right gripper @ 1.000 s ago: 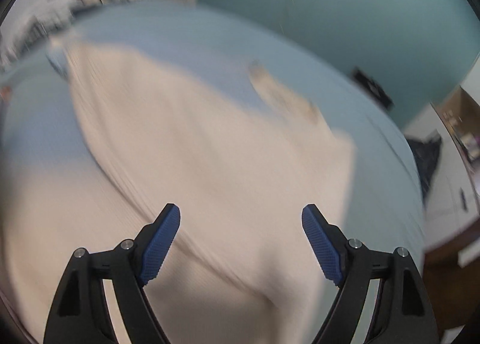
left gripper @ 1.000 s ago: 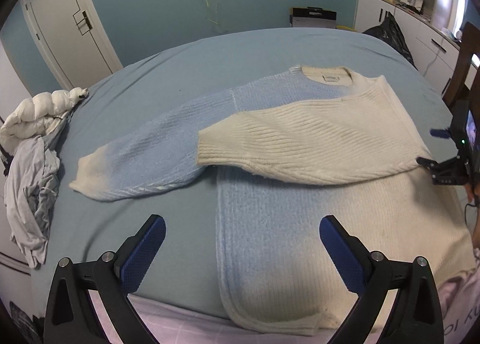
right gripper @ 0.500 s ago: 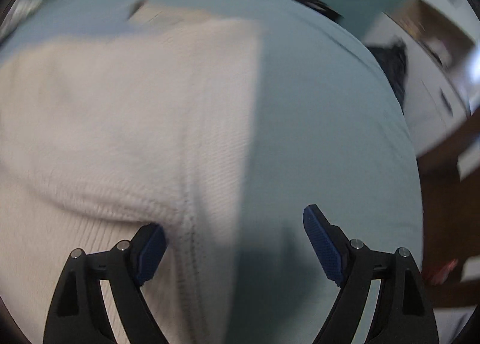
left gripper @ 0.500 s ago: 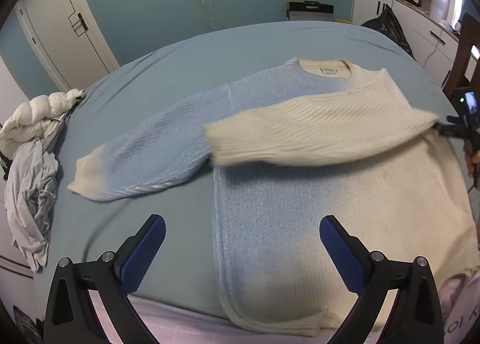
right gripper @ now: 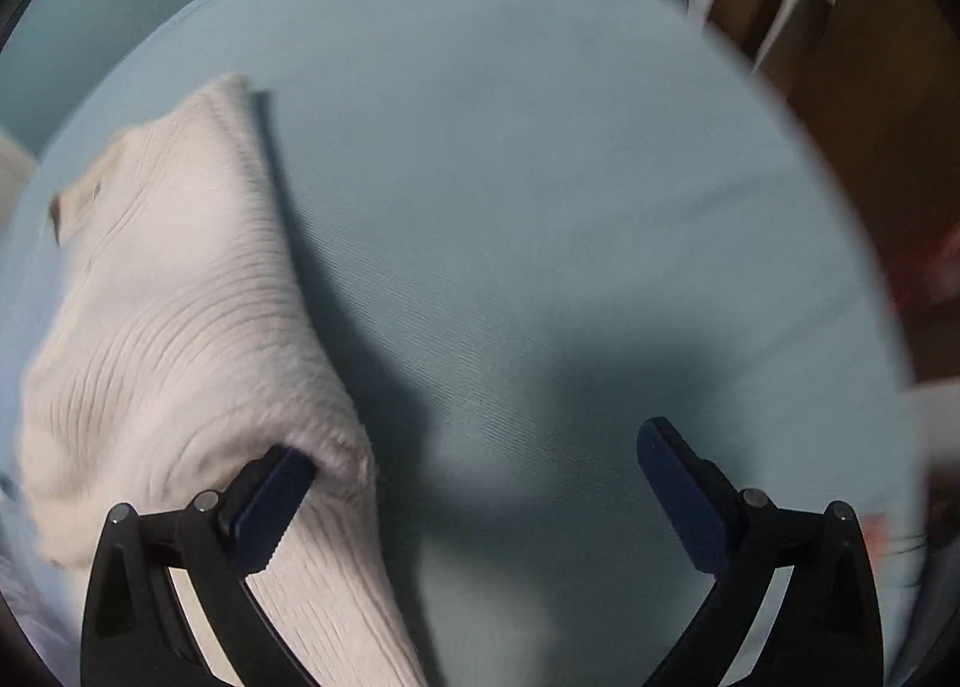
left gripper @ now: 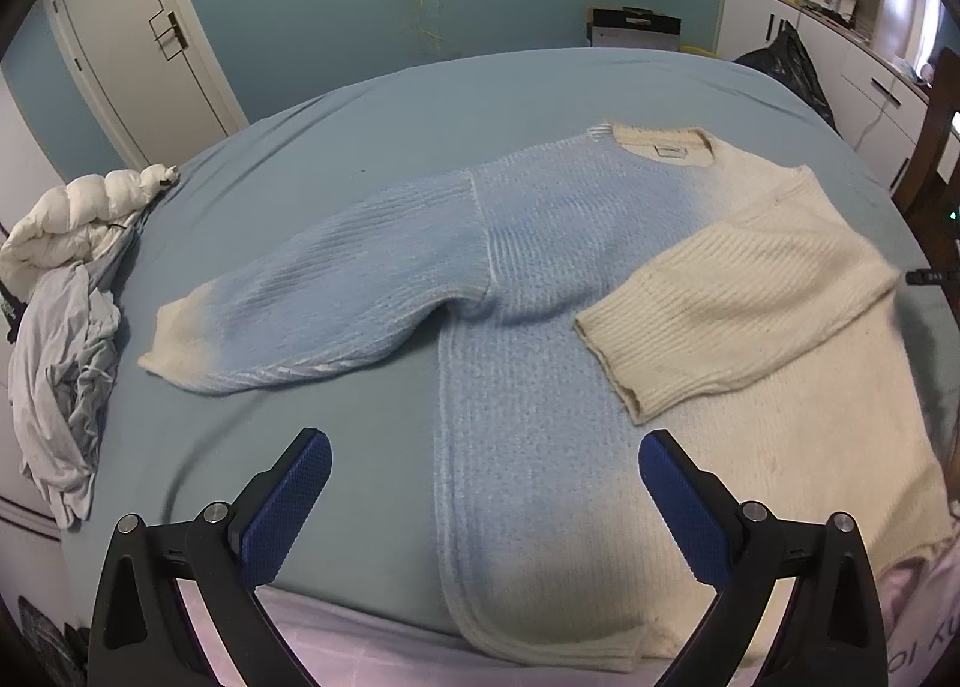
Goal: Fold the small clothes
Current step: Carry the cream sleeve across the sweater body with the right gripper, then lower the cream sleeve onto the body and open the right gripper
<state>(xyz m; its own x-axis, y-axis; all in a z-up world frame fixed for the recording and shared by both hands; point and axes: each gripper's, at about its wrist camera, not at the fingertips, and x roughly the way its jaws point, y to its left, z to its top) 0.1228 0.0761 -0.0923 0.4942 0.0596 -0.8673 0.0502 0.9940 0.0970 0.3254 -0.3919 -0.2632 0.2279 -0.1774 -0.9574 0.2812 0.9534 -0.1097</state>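
A blue-sheeted bed carries the job: a blue-and-cream knitted sweater spread flat, collar at the far end and hem at the near edge, so its long axis runs away from me. Its blue sleeve stretches out to the left, lying across that axis with the cuff pointing left and slightly toward me; the cream sleeve is already folded in over the body on the right, cuff pointing near-left. I hold the left gripper above the near hem with its jaws wide and nothing between them; the blue sleeve lies up and left of it, making this the nearer hand for that fold, I judge. My right gripper is opening over bare sheet at the sweater's right edge, one pad brushing the cream knit, gripping nothing. Loose clothes sit at the bed's left edge.
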